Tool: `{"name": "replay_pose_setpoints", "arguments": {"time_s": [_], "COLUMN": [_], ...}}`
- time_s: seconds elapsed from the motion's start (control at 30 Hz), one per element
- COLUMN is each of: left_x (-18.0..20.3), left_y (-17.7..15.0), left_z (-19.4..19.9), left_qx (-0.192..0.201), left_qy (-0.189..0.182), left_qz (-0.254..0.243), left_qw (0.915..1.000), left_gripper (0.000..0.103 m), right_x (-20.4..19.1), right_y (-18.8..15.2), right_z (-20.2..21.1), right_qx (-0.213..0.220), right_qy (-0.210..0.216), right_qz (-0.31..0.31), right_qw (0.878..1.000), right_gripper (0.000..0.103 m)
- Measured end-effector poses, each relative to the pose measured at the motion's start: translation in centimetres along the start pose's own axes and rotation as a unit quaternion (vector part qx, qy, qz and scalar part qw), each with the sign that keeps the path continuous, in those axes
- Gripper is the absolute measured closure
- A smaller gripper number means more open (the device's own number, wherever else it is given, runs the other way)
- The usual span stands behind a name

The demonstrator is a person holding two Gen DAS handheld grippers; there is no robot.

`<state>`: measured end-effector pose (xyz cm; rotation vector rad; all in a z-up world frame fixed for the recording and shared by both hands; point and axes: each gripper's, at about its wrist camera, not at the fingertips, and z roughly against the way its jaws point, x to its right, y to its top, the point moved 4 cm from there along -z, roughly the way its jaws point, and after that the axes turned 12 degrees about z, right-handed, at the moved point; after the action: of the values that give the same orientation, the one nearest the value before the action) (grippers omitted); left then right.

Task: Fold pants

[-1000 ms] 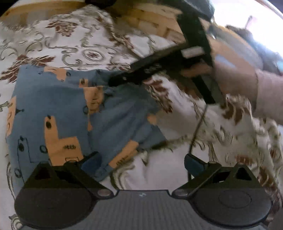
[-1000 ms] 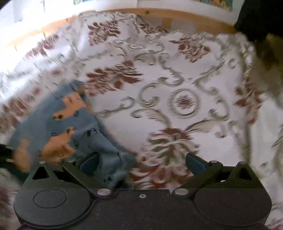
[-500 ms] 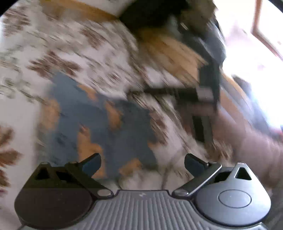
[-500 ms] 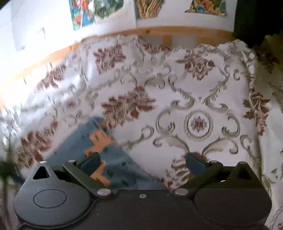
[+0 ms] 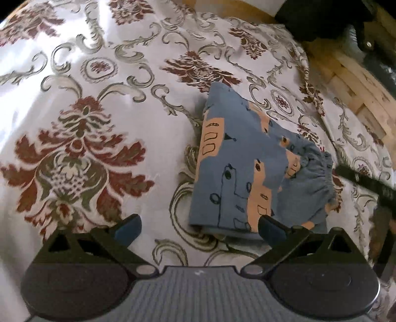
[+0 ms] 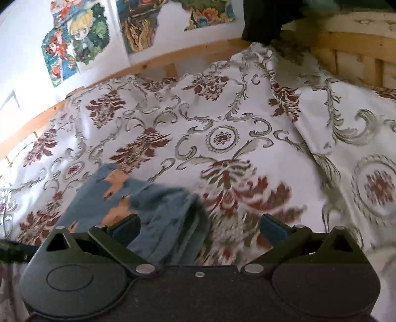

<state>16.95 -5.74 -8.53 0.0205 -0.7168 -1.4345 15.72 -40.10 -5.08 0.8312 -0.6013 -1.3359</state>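
Observation:
Small blue pants (image 5: 250,171) with orange patches lie folded in a compact bundle on the patterned bedspread (image 5: 104,119). Their gathered waistband shows at the bundle's right side. My left gripper (image 5: 199,229) is open above the spread, its right finger just in front of the bundle's near edge, nothing between its fingers. In the right wrist view the same pants (image 6: 148,210) lie low and left, blurred. My right gripper (image 6: 199,229) is open and holds nothing, its left finger over the pants' near part.
A wooden bed frame (image 6: 158,63) borders the far side, with coloured posters (image 6: 79,37) on the wall behind. Wooden slats (image 5: 356,81) and a dark object (image 5: 319,17) are at the upper right of the left view. The other gripper's dark arm (image 5: 363,182) reaches in at the right edge.
Both grippers have pulled back from the pants. The left view has swung so the bundle now sits right of centre. The right gripper rose and then dropped closer again.

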Motion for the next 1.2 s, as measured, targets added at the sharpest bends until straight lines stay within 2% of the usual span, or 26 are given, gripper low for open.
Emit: {"name": "replay_pose_setpoints", "arguments": {"time_s": [0.17,0.23,0.33,0.47,0.57,0.63,0.7,0.8,0.87,0.93,1.07,1.2], "left_x": [-0.4,-0.5,-0.6,-0.9,-1.3,-1.5,-1.7,-1.6,-1.4,-1.1,-0.1,0.5], "left_y": [0.2,0.1,0.0,0.0,0.2,0.2,0.4,0.7,0.9,0.9,0.4,-0.2], "left_z": [0.8,1.1,1.4,1.4,1.3,1.4,1.5,1.8,1.8,1.4,0.1,-1.0], "left_qx": [0.002,0.006,0.009,0.012,0.01,0.013,0.024,0.046,0.058,0.064,0.056,0.048], "left_qy": [0.021,0.025,0.032,0.043,0.041,0.035,0.023,-0.018,-0.053,-0.071,-0.085,-0.095], "left_qz": [0.01,0.01,0.007,0.006,0.011,0.013,0.014,0.021,0.028,0.027,0.016,0.01], "left_qw": [0.9997,0.9996,0.9994,0.999,0.999,0.9992,0.9994,0.9986,0.9965,0.995,0.9947,0.9943], "left_gripper": [0.0,0.0,0.0,0.0,0.0,0.0,0.0,0.0,0.0,0.0,0.0,0.0], "right_x": [-4.8,-6.6,-8.8,-11.3,-12.2,-11.6,-10.3,-7.0,-4.3,-1.9,0.9,1.5], "right_y": [0.4,2.0,4.8,7.0,6.4,6.3,6.8,7.0,6.3,5.1,2.1,0.4], "right_z": [0.1,-1.4,-4.5,-10.0,-13.0,-12.8,-10.9,-6.9,-5.2,-4.5,-4.3,-4.8], "right_qx": [0.007,0.015,0.025,-0.016,-0.063,-0.059,-0.03,0.012,0.008,-0.006,-0.029,-0.028], "right_qy": [-0.002,0.0,0.031,0.063,0.056,0.066,0.074,0.079,0.08,0.099,0.131,0.184], "right_qz": [0.109,0.153,0.193,0.214,0.234,0.22,0.195,0.149,0.11,0.068,0.007,-0.037], "right_qw": [0.994,0.988,0.98,0.975,0.969,0.972,0.977,0.986,0.991,0.993,0.991,0.982], "right_gripper": [0.001,0.001,0.001,0.001,0.001,0.001,0.001,0.001,0.001,0.001,0.001,0.001]}}
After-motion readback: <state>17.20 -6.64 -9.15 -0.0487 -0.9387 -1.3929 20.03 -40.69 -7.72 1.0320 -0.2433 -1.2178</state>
